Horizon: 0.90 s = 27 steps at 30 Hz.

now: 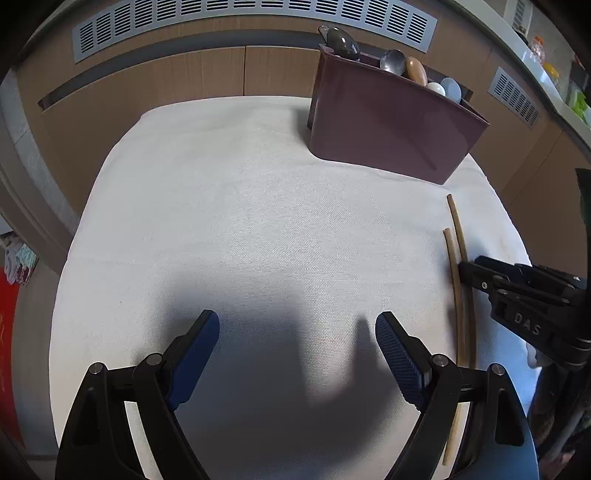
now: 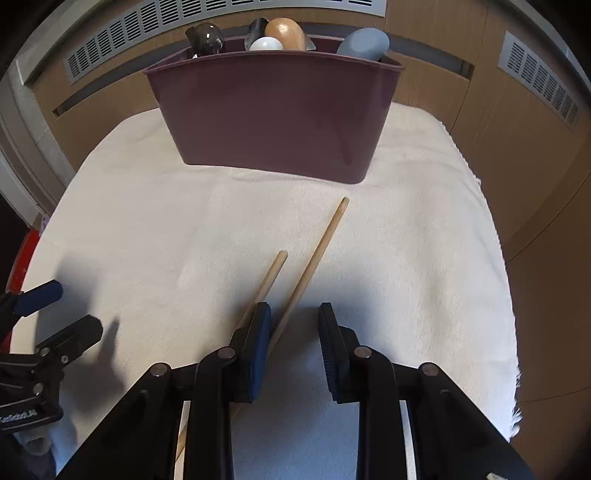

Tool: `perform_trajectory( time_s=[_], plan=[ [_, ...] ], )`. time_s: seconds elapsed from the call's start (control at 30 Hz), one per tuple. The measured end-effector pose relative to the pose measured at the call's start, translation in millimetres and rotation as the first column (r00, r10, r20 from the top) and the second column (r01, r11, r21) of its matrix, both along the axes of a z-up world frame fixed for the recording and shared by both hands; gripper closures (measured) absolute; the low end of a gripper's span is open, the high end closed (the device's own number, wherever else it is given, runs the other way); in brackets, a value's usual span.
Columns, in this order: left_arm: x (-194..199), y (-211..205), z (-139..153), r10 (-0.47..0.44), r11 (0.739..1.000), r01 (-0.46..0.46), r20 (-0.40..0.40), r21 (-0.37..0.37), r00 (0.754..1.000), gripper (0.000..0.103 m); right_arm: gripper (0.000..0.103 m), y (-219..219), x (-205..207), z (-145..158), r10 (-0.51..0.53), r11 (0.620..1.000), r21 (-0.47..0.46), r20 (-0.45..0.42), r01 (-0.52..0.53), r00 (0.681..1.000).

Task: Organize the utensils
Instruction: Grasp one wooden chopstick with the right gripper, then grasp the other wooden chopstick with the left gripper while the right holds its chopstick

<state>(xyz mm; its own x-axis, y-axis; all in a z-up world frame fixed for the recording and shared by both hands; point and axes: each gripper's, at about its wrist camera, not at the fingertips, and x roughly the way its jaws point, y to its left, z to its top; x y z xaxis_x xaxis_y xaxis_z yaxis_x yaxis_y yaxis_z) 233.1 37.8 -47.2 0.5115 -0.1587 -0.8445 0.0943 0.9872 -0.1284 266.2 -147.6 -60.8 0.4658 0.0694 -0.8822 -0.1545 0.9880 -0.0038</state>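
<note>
- right gripper (image 2: pixel 293 325) jaws parted, nothing pinched; one chopstick (image 2: pixel 314 258) between them, other chopstick (image 2: pixel 271 275) outside at 10 o'clock; risk: grabs one only
- left gripper (image 1: pixel 297 334) released, idle; holder (image 2: pixel 273 110) at 12 o'clock; stick may roll on cloth (image 2: pixel 424 258)

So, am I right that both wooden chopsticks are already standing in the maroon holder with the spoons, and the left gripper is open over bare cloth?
Not quite: the two wooden chopsticks lie flat on the white cloth in front of the maroon holder, at the right gripper, as the right wrist view shows. The spoons do stand in the holder, and the left gripper is open over bare cloth.
</note>
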Motion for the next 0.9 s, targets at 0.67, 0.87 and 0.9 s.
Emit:
perform_trajectory(
  time_s=[0.67, 0.87, 0.9],
  plan=[
    [11.1, -136.5, 4.8, -0.385, 0.913, 0.396, -0.118, 0.096, 0.915, 0.057, 0.098, -99.9, -59.3, 7.3, -0.042, 0.99, 0.133, 0.019, 0.039, 0.999],
    [19.0, -156.2, -4.5, -0.425, 0.872, 0.456, -0.19, 0.178, 0.885, 0.073, 0.095, -103.3, -66.5, 6.9, -0.026, 0.987, 0.16, 0.035, 0.02, 0.999],
    [18.1, -155.1, -4.5, -0.423, 0.863, 0.458, -0.192, 0.213, 0.886, 0.073, 0.095, -103.6, -65.9, 7.3, -0.024, 0.986, 0.165, 0.037, 0.018, 0.999]
  ],
)
